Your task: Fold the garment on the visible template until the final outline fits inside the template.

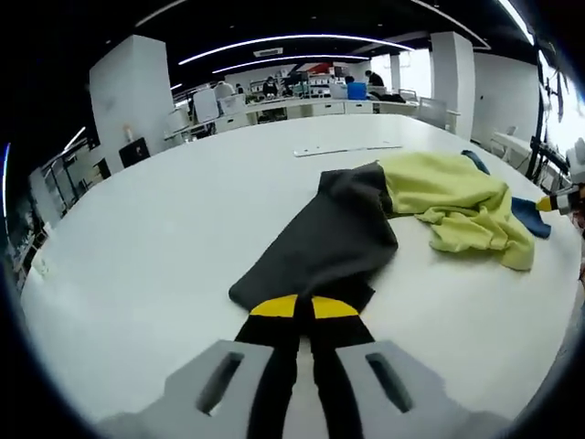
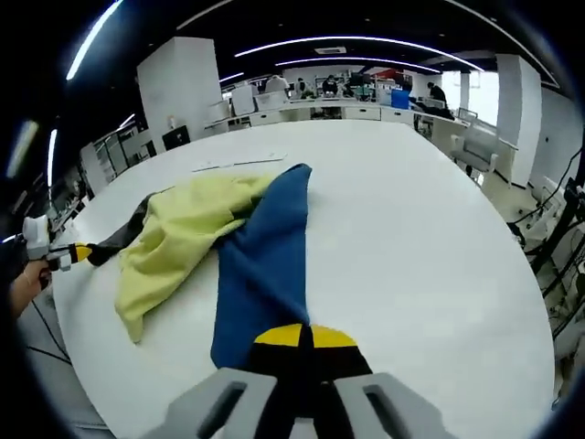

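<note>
Together, both grippers pinch one garment on a white table (image 1: 164,238). Left gripper (image 1: 304,309) clamps the garment's dark grey panel (image 1: 329,238). Right gripper (image 2: 304,338) clamps its blue panel (image 2: 270,265).

left view: low, close | right view: opposite side | shared: yellow garment (image 1: 462,206)

Black tool (image 1: 303,315), yellow-tipped, grey base
</note>
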